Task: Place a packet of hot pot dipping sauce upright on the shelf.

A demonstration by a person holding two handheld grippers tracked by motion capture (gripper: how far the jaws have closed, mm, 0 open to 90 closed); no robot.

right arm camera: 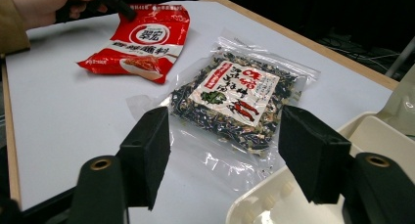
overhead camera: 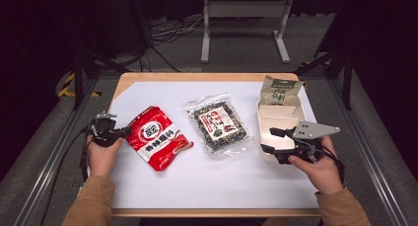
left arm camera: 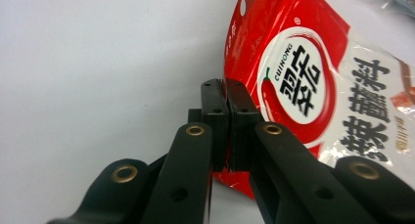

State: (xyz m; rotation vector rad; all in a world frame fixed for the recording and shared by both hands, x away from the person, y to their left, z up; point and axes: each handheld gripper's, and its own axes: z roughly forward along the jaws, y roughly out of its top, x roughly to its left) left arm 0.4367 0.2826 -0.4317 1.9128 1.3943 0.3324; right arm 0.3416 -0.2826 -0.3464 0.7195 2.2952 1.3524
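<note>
A red seasoning packet [overhead camera: 156,137] lies on the left of the white table sheet. My left gripper [overhead camera: 123,132] is shut on its near upper-left edge; in the left gripper view the jaws [left arm camera: 225,101] meet on the packet's [left arm camera: 313,87] border. A clear bag of dark dried mix [overhead camera: 218,123] lies flat in the middle. My right gripper [overhead camera: 270,139] stands open at the left rim of a cream tray [overhead camera: 276,112], nothing between its jaws. In the right gripper view the open gripper [right arm camera: 225,150] faces the clear bag [right arm camera: 235,97], with the red packet [right arm camera: 142,38] beyond.
A brown-and-green pouch [overhead camera: 281,91] leans at the tray's far end. The tray rim [right arm camera: 274,199] lies just under my right jaws. The white sheet [overhead camera: 207,181] is bare along the near side. A metal frame [overhead camera: 244,11] stands on the floor beyond the table.
</note>
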